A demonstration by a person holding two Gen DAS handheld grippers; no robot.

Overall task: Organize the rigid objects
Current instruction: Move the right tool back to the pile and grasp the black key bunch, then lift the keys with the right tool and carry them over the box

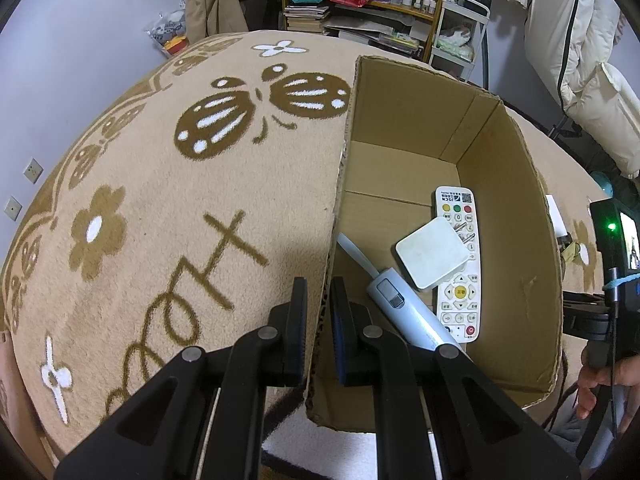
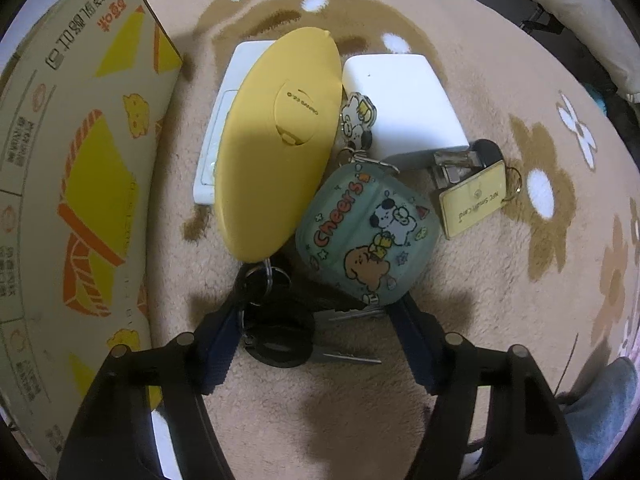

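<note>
In the left wrist view my left gripper (image 1: 320,300) is shut on the left wall of an open cardboard box (image 1: 516,208). Inside the box lie a white remote (image 1: 460,296), a white square block (image 1: 432,254) and a pale blue handled tool (image 1: 404,308). In the right wrist view my right gripper (image 2: 316,340) points down, open, with a black-headed bunch of keys (image 2: 276,332) between its fingers. Just beyond lie a green "Cheers" case (image 2: 364,236), a yellow oval case (image 2: 276,140), a white block (image 2: 400,104) and a yellow card tag (image 2: 472,200).
The printed outside of the box (image 2: 72,160) stands close on the left of the pile. A flat white item (image 2: 224,120) lies under the yellow case. Everything rests on a tan flower-patterned blanket (image 1: 160,200). A person's hand (image 1: 600,380) shows at the right edge; shelves (image 1: 360,12) stand behind.
</note>
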